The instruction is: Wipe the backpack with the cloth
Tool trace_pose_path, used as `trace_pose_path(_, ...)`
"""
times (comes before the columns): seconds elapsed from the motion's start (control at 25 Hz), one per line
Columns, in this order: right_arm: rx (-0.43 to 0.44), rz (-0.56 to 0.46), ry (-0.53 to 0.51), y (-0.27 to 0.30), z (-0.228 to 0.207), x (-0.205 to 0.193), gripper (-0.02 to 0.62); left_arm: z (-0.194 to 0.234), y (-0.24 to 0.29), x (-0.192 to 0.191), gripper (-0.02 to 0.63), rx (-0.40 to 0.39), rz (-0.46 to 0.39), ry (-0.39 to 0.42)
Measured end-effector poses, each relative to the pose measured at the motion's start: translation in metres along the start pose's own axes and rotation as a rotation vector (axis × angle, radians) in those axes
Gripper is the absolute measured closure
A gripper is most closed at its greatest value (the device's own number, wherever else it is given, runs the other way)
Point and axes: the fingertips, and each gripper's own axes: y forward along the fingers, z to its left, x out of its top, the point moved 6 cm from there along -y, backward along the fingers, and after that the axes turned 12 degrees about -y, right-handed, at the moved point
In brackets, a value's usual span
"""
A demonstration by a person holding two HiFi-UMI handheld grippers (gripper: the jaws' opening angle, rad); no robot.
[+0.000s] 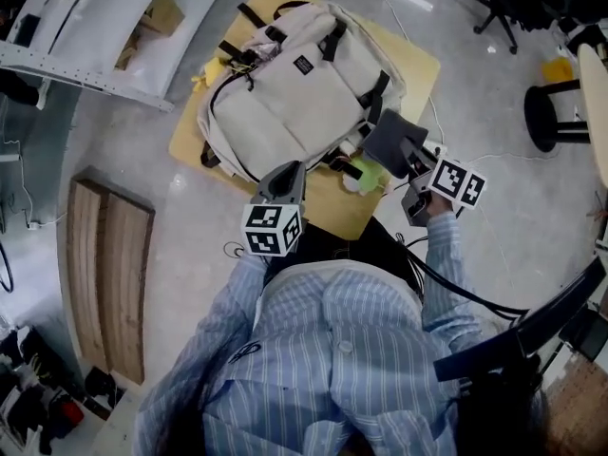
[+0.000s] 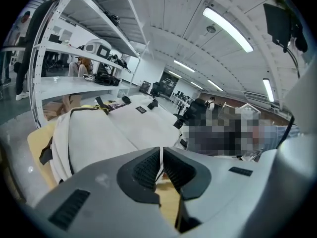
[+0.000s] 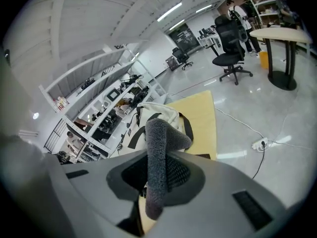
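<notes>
Over the table (image 1: pixel 418 65), cloth (image 3: pixel 157 148) fills right gripper's (image 1: pixel 408 155) jaws.

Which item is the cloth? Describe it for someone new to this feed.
Find the yellow board bearing the beige backpack. At the backpack's near right corner, the right claw pinches the cloth: dark grey and fuzzy, unlike the smooth black straps.

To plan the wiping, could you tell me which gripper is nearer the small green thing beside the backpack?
Right. The right gripper, holding the cloth, is just right of the green thing; the left gripper sits farther to its left, by the backpack.
</notes>
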Motion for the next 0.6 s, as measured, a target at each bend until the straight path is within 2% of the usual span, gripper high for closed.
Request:
trace_pose_path(0.28, 0.028, 0.018, -0.02, -0.014, 0.027, -0.023, 0.541, 0.01, 0.007, 0.002, 0.584, -0.019, -0.001, 0.018)
trace_pose_path(0.6, 0.101, -0.001, 0.01, -0.034, 0.037, -0.043, 0.541, -0.02, -0.01, -0.009, 0.584, -0.037, -0.011, 0.055)
